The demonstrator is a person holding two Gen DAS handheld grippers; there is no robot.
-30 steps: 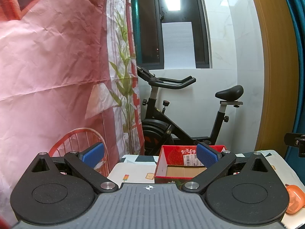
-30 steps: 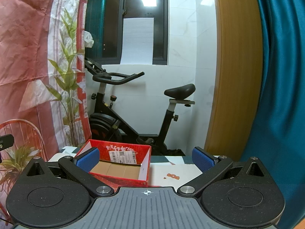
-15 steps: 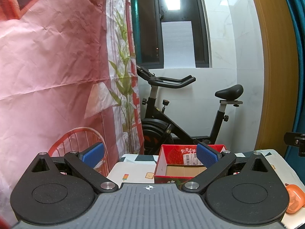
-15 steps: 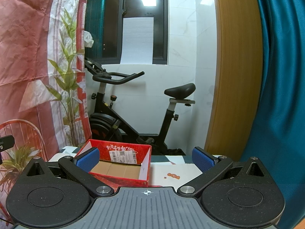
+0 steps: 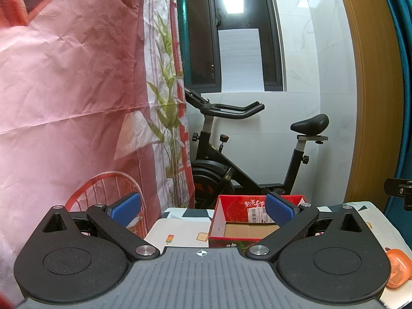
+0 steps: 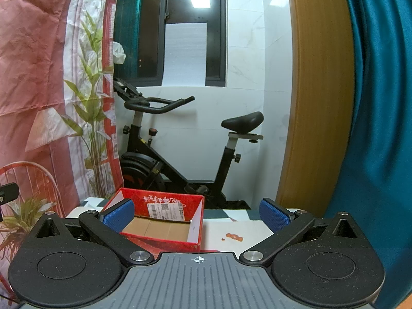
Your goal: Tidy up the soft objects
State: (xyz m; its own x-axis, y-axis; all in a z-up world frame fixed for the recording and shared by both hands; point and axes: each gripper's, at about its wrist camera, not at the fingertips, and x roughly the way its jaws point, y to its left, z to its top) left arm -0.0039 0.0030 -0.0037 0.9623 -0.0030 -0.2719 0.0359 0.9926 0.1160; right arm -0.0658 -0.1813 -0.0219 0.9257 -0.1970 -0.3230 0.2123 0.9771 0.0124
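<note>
An open red cardboard box (image 5: 247, 228) with a bare brown floor stands on a table with a patterned white cloth (image 5: 180, 234); it also shows in the right wrist view (image 6: 159, 228). My left gripper (image 5: 203, 209) is open and empty, held level above the table's near side, its right pad (image 5: 279, 209) in front of the box. My right gripper (image 6: 197, 215) is open and empty, its left pad (image 6: 119, 215) over the box's left wall. An orange soft object (image 5: 397, 267) lies at the table's right edge in the left wrist view, partly hidden by the gripper body.
A black exercise bike (image 5: 247, 154) stands behind the table against a white tiled wall. A pink printed backdrop (image 5: 72, 103) hangs on the left. A wooden door frame (image 6: 316, 103) and a teal curtain (image 6: 373, 128) are on the right.
</note>
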